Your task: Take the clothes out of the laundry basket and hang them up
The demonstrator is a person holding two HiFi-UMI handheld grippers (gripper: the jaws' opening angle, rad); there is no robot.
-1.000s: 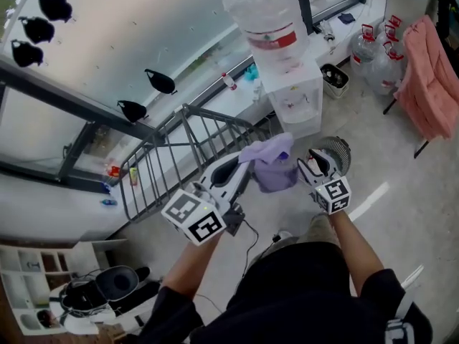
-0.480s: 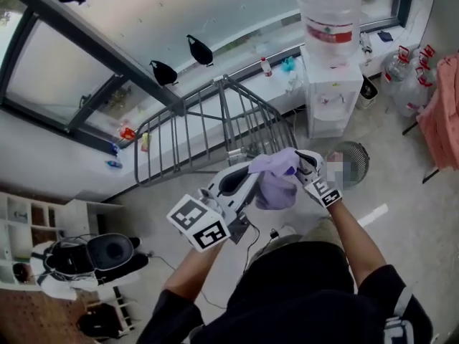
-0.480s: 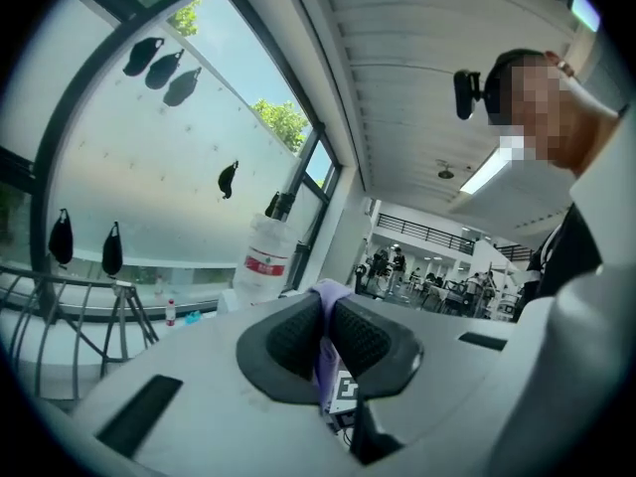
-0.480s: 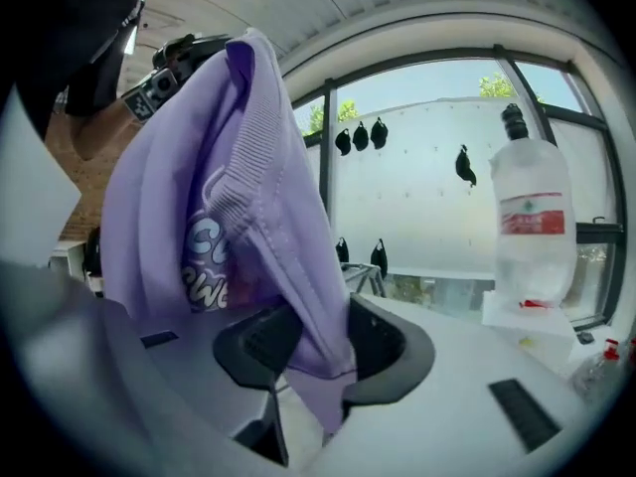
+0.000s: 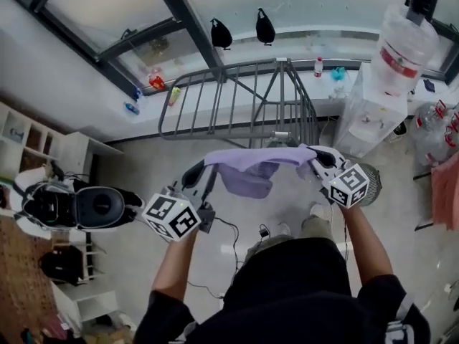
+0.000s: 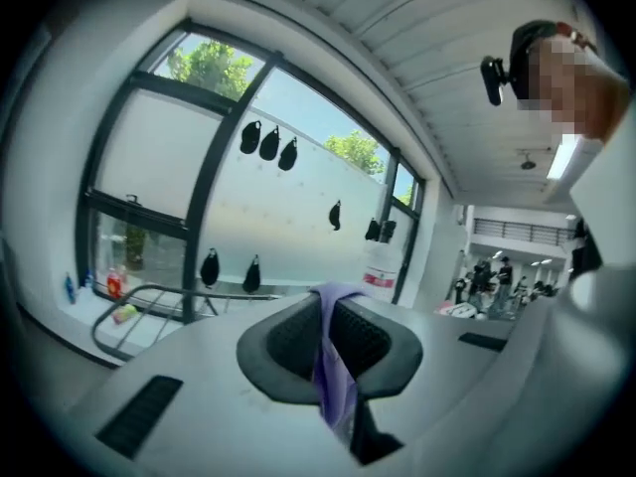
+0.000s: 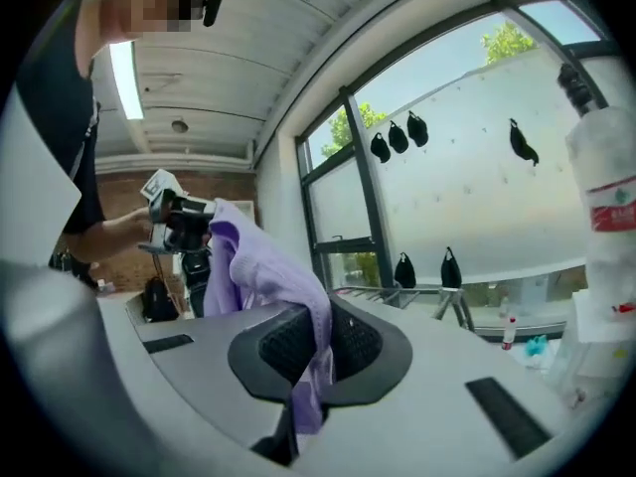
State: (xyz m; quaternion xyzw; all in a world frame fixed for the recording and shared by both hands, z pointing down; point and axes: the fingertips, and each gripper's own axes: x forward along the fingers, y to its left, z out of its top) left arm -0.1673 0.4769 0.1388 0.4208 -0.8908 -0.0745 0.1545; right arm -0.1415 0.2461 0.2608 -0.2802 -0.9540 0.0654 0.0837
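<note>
Lilac soft cloth garment (image 5: 251,167) stretched between both sets of fingers, sagging below them; left gripper (image 5: 203,169) clenched on one end; right gripper (image 5: 313,156) has just been closing, now grasping the other; spreading step, likely; next: drape over grey metal drying rack (image 5: 237,99) beyond the fingertips.

Lilac garment (image 5: 247,178): soft knit cloth, matt, sl. fuzzy. Drying rack (image 5: 278,95): grey metal bars, dull painted finish. Water bottle (image 5: 400,45): clear plastic, glossy. Floor (image 5: 136,163): smooth, pale, faint sheen. Window frame (image 5: 183,13): dark metal, matt.
</note>
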